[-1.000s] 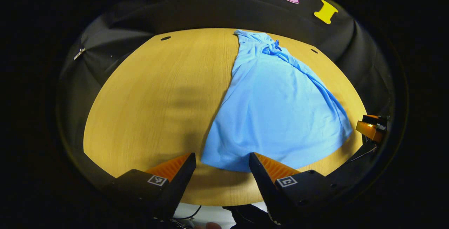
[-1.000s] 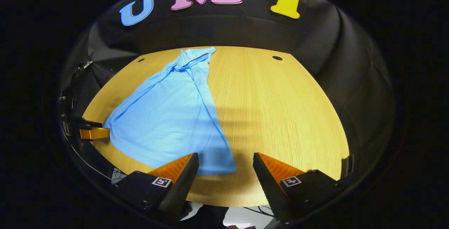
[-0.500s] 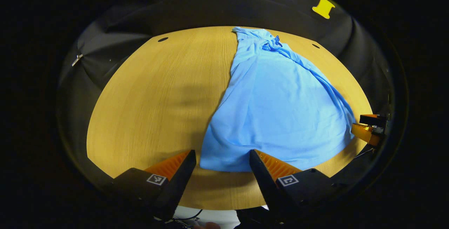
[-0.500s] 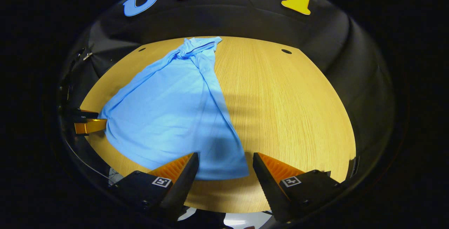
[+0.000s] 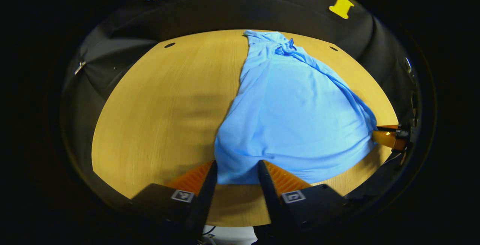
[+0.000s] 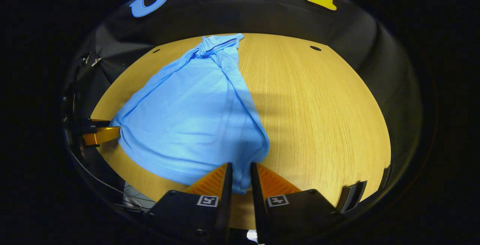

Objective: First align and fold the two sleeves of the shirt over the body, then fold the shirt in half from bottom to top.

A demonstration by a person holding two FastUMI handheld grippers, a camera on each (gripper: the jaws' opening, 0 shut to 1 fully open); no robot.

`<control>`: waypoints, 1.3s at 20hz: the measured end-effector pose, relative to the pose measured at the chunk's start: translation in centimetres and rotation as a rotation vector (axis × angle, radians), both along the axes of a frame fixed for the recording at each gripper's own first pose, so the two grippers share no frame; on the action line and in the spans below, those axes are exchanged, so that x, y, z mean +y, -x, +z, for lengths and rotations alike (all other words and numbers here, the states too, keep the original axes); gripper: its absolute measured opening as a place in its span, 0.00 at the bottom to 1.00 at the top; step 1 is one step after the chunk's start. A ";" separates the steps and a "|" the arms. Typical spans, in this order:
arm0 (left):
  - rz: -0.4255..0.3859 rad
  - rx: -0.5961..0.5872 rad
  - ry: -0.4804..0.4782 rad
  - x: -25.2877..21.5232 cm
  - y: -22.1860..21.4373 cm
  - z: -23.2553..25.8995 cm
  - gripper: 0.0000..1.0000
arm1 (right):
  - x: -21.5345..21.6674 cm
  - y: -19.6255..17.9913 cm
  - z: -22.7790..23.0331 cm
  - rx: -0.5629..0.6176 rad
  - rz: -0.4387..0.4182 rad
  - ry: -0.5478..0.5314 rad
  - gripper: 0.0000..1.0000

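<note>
While the left gripper view looked along the wooden table (image 5: 157, 110), the blue shirt (image 5: 296, 113) lay spread on the right half of the tabletop, collar end at the far edge and hem nearest the camera. The left gripper (image 5: 235, 173) sat at the shirt's near left hem corner, with that corner lying in the gap between its two fingers. The jaws stood partly closed with space on either side of the cloth, so I cannot tell whether they pressed on it. At the far right of this view the right gripper (image 5: 390, 137) touched the opposite hem corner, where the cloth drew to a point. Seen from the right gripper view, the shirt (image 6: 191, 117) covered the left half of the table (image 6: 322, 113), narrowing toward the collar at the far edge and bunching into a ridge along its right side. The right gripper (image 6: 240, 179) had its fingers drawn close together with the near right hem corner pinched between them, the fabric rising slightly into the grip. At the left edge of this view the left gripper (image 6: 99, 135) met the other hem corner.
</note>
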State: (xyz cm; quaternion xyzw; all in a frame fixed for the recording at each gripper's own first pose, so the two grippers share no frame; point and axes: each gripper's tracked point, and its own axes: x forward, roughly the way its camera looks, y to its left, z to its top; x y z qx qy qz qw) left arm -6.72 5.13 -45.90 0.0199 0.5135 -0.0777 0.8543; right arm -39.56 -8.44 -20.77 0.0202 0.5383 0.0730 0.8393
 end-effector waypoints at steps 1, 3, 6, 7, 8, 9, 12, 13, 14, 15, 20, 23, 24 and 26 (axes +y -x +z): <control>-0.016 -0.003 -0.003 -0.4 -0.2 0.0 0.51 | 0.1 -0.1 0.2 -0.003 -0.008 0.002 0.15; -0.030 -0.010 -0.023 -0.8 -0.4 0.3 0.15 | 0.5 -0.2 0.1 -0.007 -0.002 -0.010 0.06; -0.009 -0.011 -0.009 -1.1 -0.9 0.4 0.07 | 0.6 -0.4 0.0 -0.011 -0.010 -0.029 0.05; -0.002 -0.009 0.007 -1.2 -1.0 0.3 0.06 | 0.5 -0.4 0.1 -0.007 -0.018 -0.038 0.05; 0.002 -0.005 0.018 -1.1 -1.1 0.4 0.02 | 0.5 -0.5 0.1 -0.004 -0.029 -0.046 0.05; 0.005 -0.003 0.023 -1.0 -1.3 0.5 0.06 | 0.5 -0.9 0.4 -0.012 -0.042 -0.056 0.05; 0.020 -0.034 0.046 -0.9 -3.0 2.0 0.06 | 0.5 -3.4 2.5 -0.080 -0.069 -0.078 0.05; 0.031 -0.054 0.053 -0.9 -4.1 2.8 0.06 | 0.7 -4.8 3.5 -0.114 -0.081 -0.091 0.05; 0.040 -0.076 0.066 -1.0 -5.3 3.7 0.06 | 0.7 -6.1 4.2 -0.136 -0.093 -0.098 0.05; 0.049 -0.101 0.076 -1.1 -6.7 4.7 0.06 | 0.7 -7.7 5.1 -0.165 -0.109 -0.107 0.05; 0.084 -0.217 0.125 -1.3 -14.6 9.5 0.06 | 0.1 -15.6 7.9 -0.276 -0.166 -0.133 0.05; 0.091 -0.282 0.118 -1.1 -19.8 11.3 0.06 | -0.6 -20.9 9.1 -0.345 -0.194 -0.135 0.05; 0.095 -0.305 0.120 -1.1 -21.6 11.9 0.01 | -0.8 -22.6 9.3 -0.366 -0.201 -0.135 0.05; 0.099 -0.354 0.116 -1.0 -25.2 13.0 0.06 | -1.2 -26.2 9.8 -0.406 -0.212 -0.132 0.05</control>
